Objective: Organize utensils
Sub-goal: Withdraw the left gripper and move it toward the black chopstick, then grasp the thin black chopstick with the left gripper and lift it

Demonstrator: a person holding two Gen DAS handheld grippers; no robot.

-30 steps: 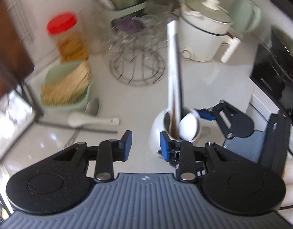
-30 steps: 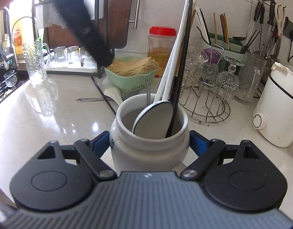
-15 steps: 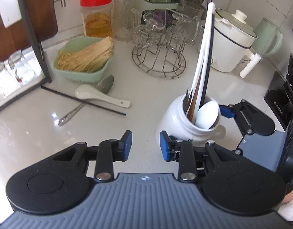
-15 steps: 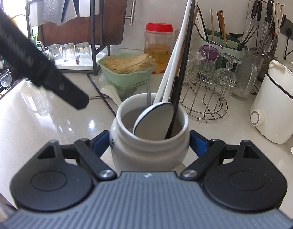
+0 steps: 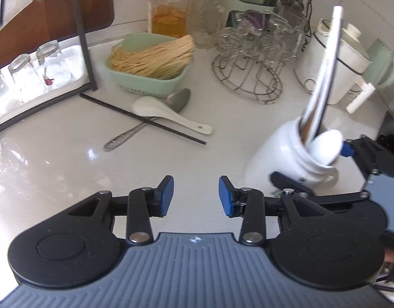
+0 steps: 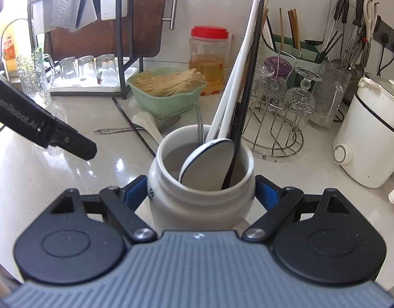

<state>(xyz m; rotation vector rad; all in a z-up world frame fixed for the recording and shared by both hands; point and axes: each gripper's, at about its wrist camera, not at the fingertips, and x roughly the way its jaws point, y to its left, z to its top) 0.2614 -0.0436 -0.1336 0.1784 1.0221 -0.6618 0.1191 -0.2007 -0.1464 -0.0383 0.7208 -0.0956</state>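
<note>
While right tongs point(image 6: 200, 192) clamp jar point(image 6: 197, 205), left tongs point(image 5: 196, 196) opening, empty.

- white ceramic jar point(image 6: 200, 205), glossy
- pale green basket point(image 5: 145, 82), tan sticks inside
- red-lidded clear jar point(image 5: 170, 7), amber stuff in it
- white soup spoon point(image 5: 168, 114), silver spoon point(image 5: 150, 120), black chopstick point(image 5: 143, 119)
- blue pads point(image 5: 225, 197) on black fingers

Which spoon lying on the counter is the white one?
The white ceramic soup spoon, lying in front of the green basket. The metal spoon beside it is grey and shiny, with a thin patterned handle; a black chopstick crosses both.
</note>
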